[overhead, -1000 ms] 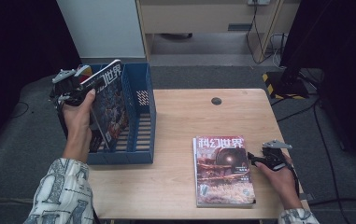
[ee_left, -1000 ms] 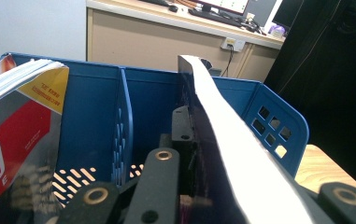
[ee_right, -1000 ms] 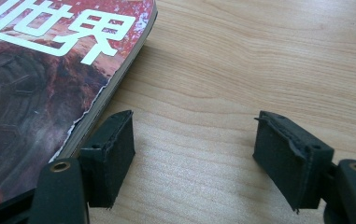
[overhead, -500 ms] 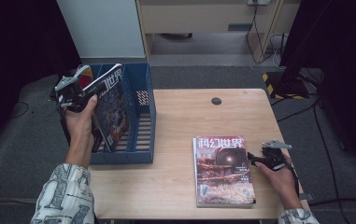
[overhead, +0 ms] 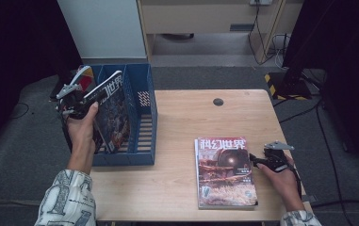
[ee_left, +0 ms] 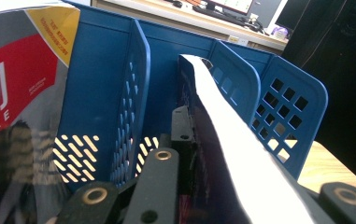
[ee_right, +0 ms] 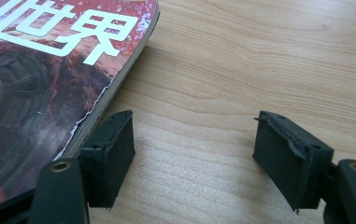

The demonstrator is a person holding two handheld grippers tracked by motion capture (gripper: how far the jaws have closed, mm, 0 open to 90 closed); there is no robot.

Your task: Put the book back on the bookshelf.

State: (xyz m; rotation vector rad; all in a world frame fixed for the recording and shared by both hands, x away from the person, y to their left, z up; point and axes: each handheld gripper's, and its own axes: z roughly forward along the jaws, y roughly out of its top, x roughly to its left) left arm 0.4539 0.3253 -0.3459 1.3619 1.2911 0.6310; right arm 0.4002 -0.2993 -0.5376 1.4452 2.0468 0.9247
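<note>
**Magazine gripped over the blue rack, second one flat on the table**

At the far left, a red-and-grey magazine [overhead: 85, 78] stands in the outermost slot of the blue file rack [overhead: 145, 123], which sits on the left end of the wooden table [overhead: 186, 122]. Just beside it, your left gripper [overhead: 76, 101] clamps its jaws on the top edge of a dark-covered magazine [overhead: 112, 113]. That magazine is tilted, its lower part down inside the rack's next slot, between two dividers, its upper part above the rim. In the left gripper view the white page edges [ee_left: 231, 140] run up between the jaws, with the blue dividers behind.

Right of the rack, a second magazine [overhead: 225, 172] lies flat, cover up, on the table. At its right edge your right gripper [overhead: 257, 162] rests low on the wood. Its jaws stand apart with nothing between them; in the right gripper view one pad [ee_right: 112, 149] sits just beside the magazine's edge, though contact is hard to tell.
</note>
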